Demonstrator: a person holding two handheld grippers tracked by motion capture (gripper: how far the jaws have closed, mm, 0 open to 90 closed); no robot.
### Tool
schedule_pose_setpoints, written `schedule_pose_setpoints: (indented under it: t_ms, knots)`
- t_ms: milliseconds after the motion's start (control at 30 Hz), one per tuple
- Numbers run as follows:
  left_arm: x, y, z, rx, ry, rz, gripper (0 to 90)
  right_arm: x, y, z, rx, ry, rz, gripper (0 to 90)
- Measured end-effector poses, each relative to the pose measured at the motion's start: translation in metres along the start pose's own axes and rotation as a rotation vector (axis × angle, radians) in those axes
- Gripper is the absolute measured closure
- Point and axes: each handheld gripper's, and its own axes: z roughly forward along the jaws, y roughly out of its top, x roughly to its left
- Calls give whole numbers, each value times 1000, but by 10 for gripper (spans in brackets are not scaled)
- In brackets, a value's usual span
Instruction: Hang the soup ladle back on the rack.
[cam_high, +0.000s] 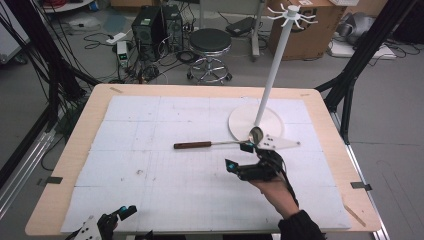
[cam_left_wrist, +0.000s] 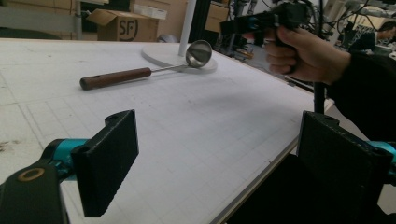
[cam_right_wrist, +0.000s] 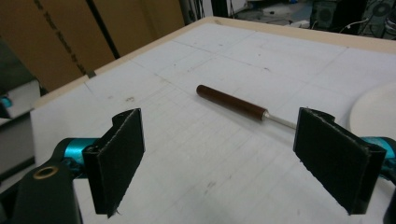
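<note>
A ladle (cam_high: 215, 144) lies flat on the table (cam_high: 65, 165), its long axis running left to right: brown handle toward the left, bowl at the right, resting on the rim of the stand's round white base (cam_high: 240, 122). The right gripper (cam_high: 239, 156), jaws wide apart and empty, hovers just beside the bowl. The left gripper (cam_high: 120, 212), jaws also apart, sits at the near edge, well apart from the ladle.

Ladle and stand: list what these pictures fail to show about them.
- Ladle: in the right gripper view its bowl is hidden behind the right gripper's jaw.
- Stand: left gripper view cuts off the pole at the top edge, hooks unseen.
- Hooks on top, high view: too small to count surely.
- Left gripper: high view's bottom edge crops it.
</note>
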Motion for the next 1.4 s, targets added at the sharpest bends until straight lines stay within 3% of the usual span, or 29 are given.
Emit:
schedule_pose_setpoints:
  t_ms: [133, 333, 500, 633, 967, 1000, 1167, 1300, 1400]
  knots:
    - [6, 1, 5, 5, -8, -26, 134, -7, 23, 37, 64, 51, -29, 193]
    - [8, 1, 5, -3, -41, -51, 134, -22, 39, 85, 163, 110, -44, 241]
    - [9, 2, 5, -9, -63, -66, 134, -32, 44, 107, 213, 120, -68, 263]
    - [11, 2, 2, -17, -78, -75, 134, -44, 40, 132, 311, 106, -97, 269]
    - [13, 2, -3, -34, -80, -97, 135, -53, 24, 155, 429, 83, -113, 352]
    - [12, 2, -3, -33, -79, -97, 136, -53, 21, 157, 454, 73, -148, 385]
    - [12, 2, -1, -25, -79, -100, 138, -49, 18, 162, 480, 56, -190, 411]
    - [11, 2, -1, -19, -79, -99, 142, -45, 19, 169, 570, 3, -282, 486]
    - [11, 2, -1, -21, -77, -98, 144, -43, 23, 172, 605, 3, -292, 531]
